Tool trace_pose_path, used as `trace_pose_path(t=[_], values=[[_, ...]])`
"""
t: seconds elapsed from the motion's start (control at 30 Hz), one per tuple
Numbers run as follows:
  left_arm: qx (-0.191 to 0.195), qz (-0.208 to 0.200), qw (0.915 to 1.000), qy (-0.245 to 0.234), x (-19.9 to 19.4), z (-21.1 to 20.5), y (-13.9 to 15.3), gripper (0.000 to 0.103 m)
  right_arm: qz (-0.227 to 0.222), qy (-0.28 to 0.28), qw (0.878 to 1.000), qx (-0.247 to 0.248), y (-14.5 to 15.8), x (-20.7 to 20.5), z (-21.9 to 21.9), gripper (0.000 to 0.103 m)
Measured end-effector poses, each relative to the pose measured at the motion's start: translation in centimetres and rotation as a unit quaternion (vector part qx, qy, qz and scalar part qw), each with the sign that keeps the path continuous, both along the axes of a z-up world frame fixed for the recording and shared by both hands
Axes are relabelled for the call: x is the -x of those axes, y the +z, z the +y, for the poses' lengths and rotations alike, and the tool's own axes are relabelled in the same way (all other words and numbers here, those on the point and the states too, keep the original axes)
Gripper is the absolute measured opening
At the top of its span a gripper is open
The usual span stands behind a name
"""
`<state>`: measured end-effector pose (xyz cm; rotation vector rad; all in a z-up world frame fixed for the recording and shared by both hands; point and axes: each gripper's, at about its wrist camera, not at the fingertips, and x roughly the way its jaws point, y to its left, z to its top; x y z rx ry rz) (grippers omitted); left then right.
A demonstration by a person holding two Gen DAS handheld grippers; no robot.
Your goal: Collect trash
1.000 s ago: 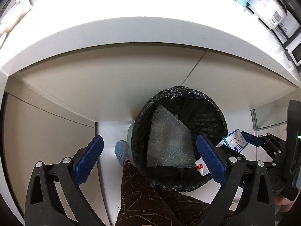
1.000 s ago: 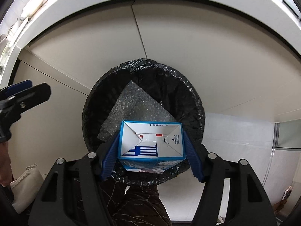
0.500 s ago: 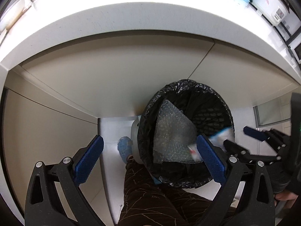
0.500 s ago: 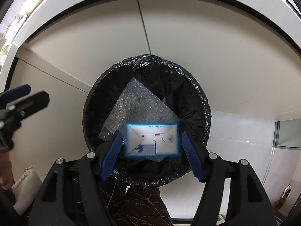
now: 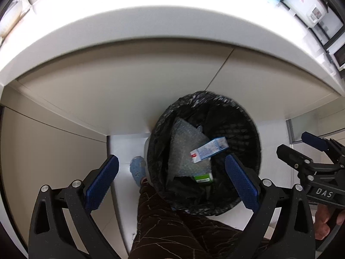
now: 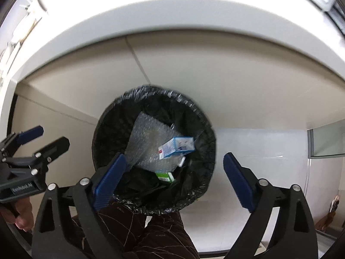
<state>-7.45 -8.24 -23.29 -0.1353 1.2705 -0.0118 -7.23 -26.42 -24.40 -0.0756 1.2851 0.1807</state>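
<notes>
1. The blue-and-white cardboard carton (image 6: 177,147) lies inside the black-lined round bin (image 6: 208,173), on a clear bubble-wrap sheet (image 6: 146,142), long axis slanting across the bin.
2. The right gripper (image 6: 172,179), above the bin, has just been opening; its fingers stand wide, with nothing between them.
3. The left gripper (image 5: 172,181) is also spread and empty.
4. White tabletop (image 6: 172,32) overhangs beyond the bin; room upward is free.

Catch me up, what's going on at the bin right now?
A person with a gripper in each hand is binning trash. The right gripper has just opened, jaws wide and empty, and the blue-and-white carton lies in the black-lined bin on bubble wrap. The left gripper hovers open and empty above the bin.
</notes>
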Motion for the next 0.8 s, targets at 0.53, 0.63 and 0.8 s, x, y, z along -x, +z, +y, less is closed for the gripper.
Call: trace_pose_path(t=[0.53,0.63,0.8], values=[[-0.008,-0.058,0.9982,0.009,3.1,-1.1,16.2,0.097,-0.072,-0.028,0.997,-0.028,17.5,4.0,-2.1,0.093],[-0.008,-0.063,0.9979,0.012,4.0,-1.1,18.4,0.097,-0.076,-0.031,0.996,-0.024,19.2,4.8,-2.4,0.094],[-0.015,-0.08,0.9967,0.008,4.9,-1.5,20.0,0.097,-0.081,-0.034,0.996,-0.022,20.5,5.9,-2.5,0.094]])
